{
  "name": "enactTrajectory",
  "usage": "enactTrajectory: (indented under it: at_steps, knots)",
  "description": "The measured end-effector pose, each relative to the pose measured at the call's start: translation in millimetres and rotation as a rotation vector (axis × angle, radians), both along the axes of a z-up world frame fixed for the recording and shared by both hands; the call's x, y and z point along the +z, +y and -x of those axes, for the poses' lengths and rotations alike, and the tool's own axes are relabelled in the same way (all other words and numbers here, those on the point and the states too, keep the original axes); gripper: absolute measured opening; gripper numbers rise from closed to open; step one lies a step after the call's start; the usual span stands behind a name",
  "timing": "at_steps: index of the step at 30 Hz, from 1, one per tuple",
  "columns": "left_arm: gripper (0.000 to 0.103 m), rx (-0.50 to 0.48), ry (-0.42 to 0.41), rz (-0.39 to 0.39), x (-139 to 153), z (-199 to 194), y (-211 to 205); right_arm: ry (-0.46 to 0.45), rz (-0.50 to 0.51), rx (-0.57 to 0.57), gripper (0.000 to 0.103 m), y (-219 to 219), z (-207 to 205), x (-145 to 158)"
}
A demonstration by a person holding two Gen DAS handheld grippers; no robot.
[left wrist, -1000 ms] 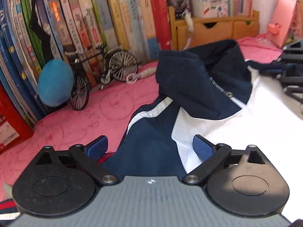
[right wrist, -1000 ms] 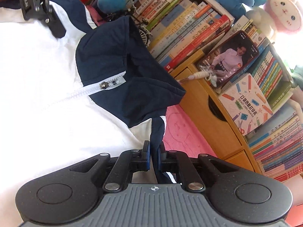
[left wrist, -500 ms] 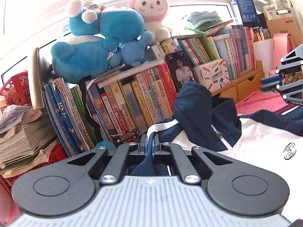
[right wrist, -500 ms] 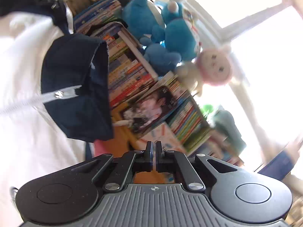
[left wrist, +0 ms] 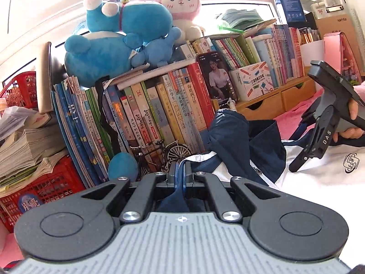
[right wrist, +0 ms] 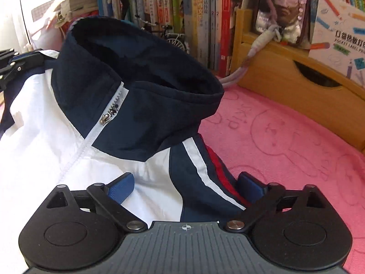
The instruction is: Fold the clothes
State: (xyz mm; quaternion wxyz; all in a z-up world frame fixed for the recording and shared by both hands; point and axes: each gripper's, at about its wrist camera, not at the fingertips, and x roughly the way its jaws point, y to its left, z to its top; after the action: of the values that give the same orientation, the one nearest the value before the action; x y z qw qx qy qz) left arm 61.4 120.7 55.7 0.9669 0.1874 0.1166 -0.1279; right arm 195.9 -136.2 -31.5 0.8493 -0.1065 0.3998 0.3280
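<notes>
While the left gripper point(left wrist: 180, 171) is clamped on a navy fold of the jacket point(right wrist: 68, 141), the right gripper point(right wrist: 184, 188) has just been opening, its jaws now wide apart over the striped shoulder with no pad pressing cloth. The jacket lies zipped on the pink mat point(right wrist: 285, 141), directly ahead of the right gripper; its long axis runs from near left to far right, with the hood point(right wrist: 136, 80) at the far end, standing up toward the books point(right wrist: 205, 11) beyond

"SKIP" on pink mat point(right wrist: 285, 137); "DAS" on right claw point(left wrist: 305, 157)
</notes>
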Motion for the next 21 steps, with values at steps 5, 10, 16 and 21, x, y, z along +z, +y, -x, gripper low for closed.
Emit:
enactTrajectory:
  at_steps: [5,10,16,21]
  knots:
    - [0.006,0.018,0.072,-0.002,-17,-2,13,-0.077,0.053,0.043,0.041,9,26,8]
    - [0.037,-0.044,0.079,-0.005,-2,-2,28,-0.379,0.318,0.07,0.009,37,104,14]
    - [0.099,-0.258,0.191,-0.05,9,-22,22,-0.954,0.685,0.213,0.008,71,207,-31]
    - [0.081,-0.161,0.336,-0.153,-31,-55,-3,-0.937,0.712,0.203,0.008,74,224,-45]
